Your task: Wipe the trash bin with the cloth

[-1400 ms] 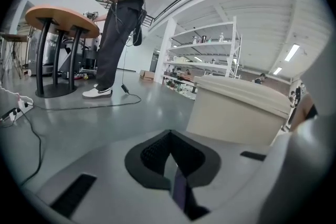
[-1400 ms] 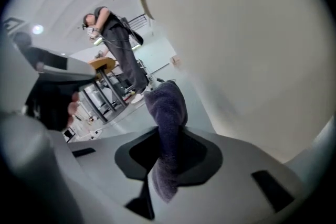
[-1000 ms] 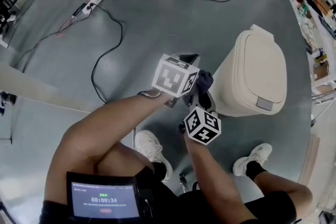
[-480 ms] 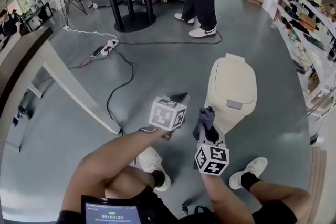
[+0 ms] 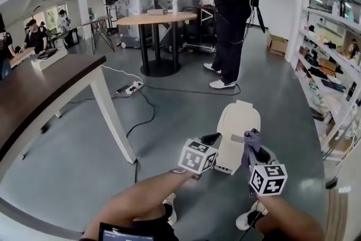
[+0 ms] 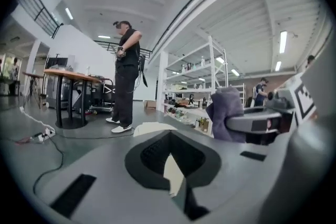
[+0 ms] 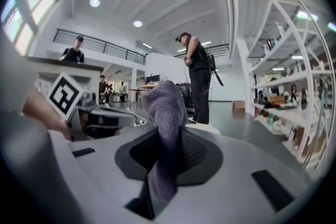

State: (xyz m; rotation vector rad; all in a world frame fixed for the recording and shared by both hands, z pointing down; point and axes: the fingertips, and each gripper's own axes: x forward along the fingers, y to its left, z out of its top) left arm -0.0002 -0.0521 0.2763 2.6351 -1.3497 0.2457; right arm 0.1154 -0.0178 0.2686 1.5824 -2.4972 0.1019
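Note:
The beige trash bin (image 5: 237,131) stands lid shut on the grey floor, just ahead of both grippers. My right gripper (image 5: 254,150) is shut on a purple cloth (image 5: 251,142), which sticks up out of the jaws beside the bin's right side. In the right gripper view the cloth (image 7: 165,108) fills the jaws of that gripper (image 7: 168,136), with the bin (image 7: 206,128) just behind. My left gripper (image 5: 212,139) hovers near the bin's left side. Seen in its own view, the left gripper (image 6: 169,135) has its jaws together with nothing in them, the bin's top (image 6: 151,127) peeking over.
A dark table with a white leg (image 5: 111,117) stands at left. A cable and power strip (image 5: 133,88) lie on the floor. A person (image 5: 229,20) stands beyond the bin by a round table (image 5: 155,18). Shelves (image 5: 333,70) line the right.
The head view has swung up from steeply down to across the room. Both grippers now hold lower in the picture, with the bin ahead of them rather than to their right.

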